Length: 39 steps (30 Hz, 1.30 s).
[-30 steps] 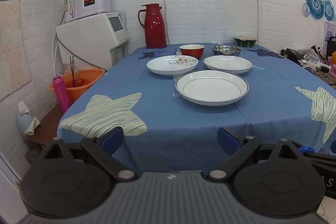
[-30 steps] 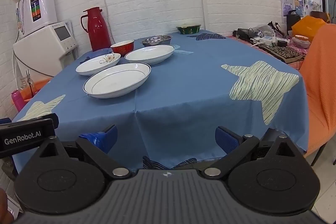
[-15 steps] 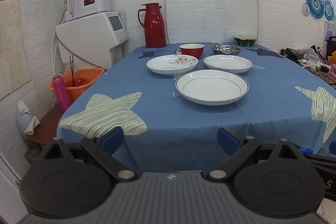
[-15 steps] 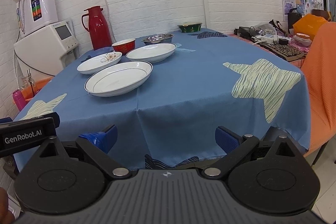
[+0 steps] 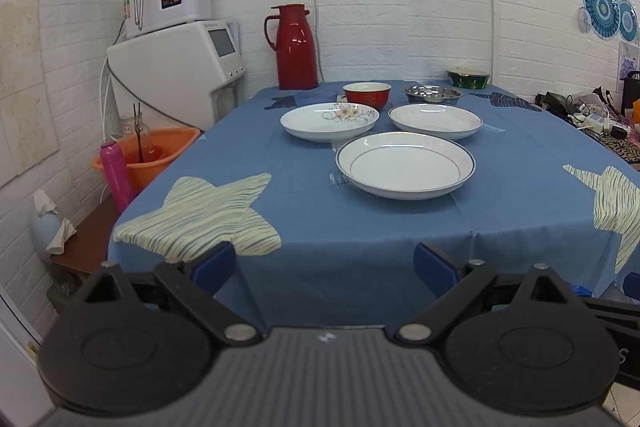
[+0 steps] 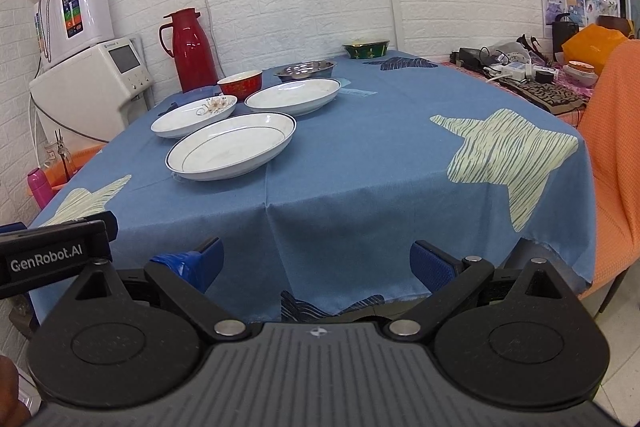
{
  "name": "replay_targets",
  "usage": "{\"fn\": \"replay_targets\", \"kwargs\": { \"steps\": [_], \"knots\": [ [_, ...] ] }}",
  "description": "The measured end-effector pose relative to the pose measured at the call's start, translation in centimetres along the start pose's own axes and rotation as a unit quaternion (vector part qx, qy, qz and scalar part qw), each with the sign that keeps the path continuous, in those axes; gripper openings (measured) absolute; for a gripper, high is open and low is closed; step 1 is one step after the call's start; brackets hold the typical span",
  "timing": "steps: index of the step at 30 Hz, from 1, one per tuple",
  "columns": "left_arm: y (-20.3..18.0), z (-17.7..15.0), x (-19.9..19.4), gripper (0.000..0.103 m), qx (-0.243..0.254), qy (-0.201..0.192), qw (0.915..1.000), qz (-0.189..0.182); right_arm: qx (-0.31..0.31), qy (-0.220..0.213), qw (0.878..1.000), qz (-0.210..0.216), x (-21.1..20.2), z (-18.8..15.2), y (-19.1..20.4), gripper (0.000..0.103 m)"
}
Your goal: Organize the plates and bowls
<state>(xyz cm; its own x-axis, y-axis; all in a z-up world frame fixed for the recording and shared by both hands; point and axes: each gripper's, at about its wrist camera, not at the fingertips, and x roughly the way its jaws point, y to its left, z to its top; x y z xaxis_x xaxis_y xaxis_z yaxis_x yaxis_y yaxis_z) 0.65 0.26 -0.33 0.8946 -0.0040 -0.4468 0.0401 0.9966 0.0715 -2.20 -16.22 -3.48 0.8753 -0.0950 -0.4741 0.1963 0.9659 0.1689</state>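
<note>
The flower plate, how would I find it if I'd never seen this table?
Start at the tall red jug at the far end of the blue table. Just in front of it sits a red bowl, and the flower plate lies beside that bowl, nearer the jug's side. It is the only white plate with a flower drawing inside; the other two are plain with a thin blue rim.

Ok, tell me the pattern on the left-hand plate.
Floral plate: white with a flower-and-swirl motif, clearest in the left wrist view.

Three white plates (image 5: pixel 405 165), red bowl (image 5: pixel 367 94), steel bowl (image 5: pixel 432 93), green bowl (image 5: pixel 468 78), all upright, unstacked.
</note>
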Motion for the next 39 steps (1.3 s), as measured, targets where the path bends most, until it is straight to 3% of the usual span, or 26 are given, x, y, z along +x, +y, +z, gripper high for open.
{"fn": "replay_targets", "kwargs": {
  "steps": [28, 39],
  "knots": [
    [0.2, -0.3, 0.4, 0.095, -0.006, 0.006, 1.0000, -0.003, 0.002, 0.004, 1.000, 0.003, 0.2, -0.1, 0.3, 0.087],
    [1.7, -0.3, 3.2, 0.095, -0.029, 0.039, 0.9988, 0.003, -0.010, 0.018, 1.000, 0.005, 1.3, -0.8, 0.3, 0.087]
  ]
}}
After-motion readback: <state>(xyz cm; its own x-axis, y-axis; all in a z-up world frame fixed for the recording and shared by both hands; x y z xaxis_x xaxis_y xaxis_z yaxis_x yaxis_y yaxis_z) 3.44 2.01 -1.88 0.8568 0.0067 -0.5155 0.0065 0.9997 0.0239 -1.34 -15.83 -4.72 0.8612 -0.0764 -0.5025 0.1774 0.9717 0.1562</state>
